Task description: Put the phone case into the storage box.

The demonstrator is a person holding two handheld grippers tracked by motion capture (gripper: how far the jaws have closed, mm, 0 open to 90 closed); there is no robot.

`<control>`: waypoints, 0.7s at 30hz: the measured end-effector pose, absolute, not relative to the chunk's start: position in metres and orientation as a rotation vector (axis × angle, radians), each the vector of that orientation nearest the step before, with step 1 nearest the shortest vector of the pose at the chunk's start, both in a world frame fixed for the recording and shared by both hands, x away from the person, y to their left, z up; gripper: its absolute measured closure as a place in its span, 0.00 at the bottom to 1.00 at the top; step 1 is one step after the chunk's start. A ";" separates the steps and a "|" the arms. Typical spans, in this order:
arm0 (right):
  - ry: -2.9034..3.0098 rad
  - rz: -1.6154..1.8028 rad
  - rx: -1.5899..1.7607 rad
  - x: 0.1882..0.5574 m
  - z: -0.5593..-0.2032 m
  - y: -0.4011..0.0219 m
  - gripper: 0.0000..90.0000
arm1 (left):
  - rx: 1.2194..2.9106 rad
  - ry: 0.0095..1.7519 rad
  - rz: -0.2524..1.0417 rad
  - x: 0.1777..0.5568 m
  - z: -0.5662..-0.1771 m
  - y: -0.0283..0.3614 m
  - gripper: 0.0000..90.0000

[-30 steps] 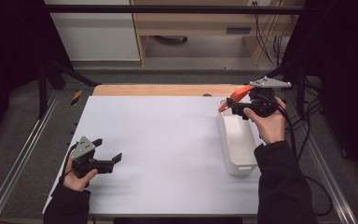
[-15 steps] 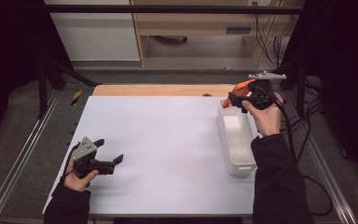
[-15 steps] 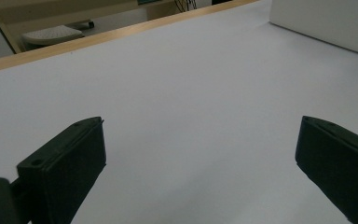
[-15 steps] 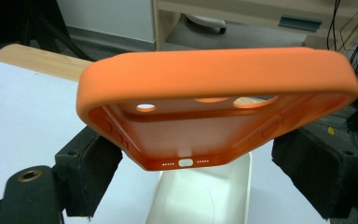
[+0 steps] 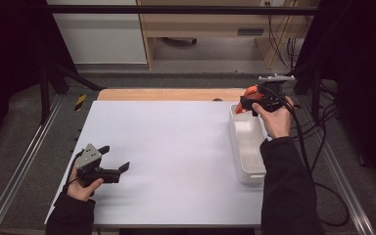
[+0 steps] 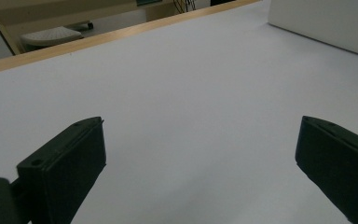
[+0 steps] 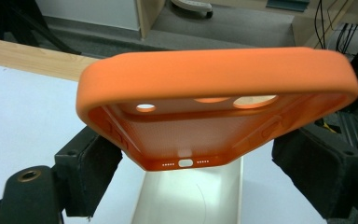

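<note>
while gripping an orange phone case [image 7: 214, 107], the right tongs [image 5: 247, 104] hover over the white tray's [image 5: 247, 147] far end

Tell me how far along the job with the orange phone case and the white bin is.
Done: the right gripper has the orange phone case clamped between its jaws, off the table. In hand: the case hangs over the far end of the white bin. Left: probably lowering and releasing it; the bin's visible inside looks bare. The left gripper, jaws open, rests idle on the white table.

free: white table [image 5: 176, 147] middle and left | obstacle: white bin [image 5: 247, 147] along right edge
</note>
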State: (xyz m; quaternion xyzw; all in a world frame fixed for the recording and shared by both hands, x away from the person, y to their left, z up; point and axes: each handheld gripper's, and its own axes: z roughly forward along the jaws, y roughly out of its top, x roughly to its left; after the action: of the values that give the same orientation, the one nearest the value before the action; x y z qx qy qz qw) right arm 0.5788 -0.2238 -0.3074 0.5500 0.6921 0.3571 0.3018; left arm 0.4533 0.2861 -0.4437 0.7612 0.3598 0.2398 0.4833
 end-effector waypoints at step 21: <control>1.826 0.867 1.560 0.598 -0.337 -0.225 0.18 | 1.878 0.874 0.568 0.455 -0.447 0.284 0.01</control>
State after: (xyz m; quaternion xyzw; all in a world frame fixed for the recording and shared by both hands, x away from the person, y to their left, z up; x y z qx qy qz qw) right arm 0.5979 -0.2247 -0.3374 0.5847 0.6845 0.3250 0.2897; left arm 0.4547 0.2840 -0.4470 0.7686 0.3577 0.2324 0.4768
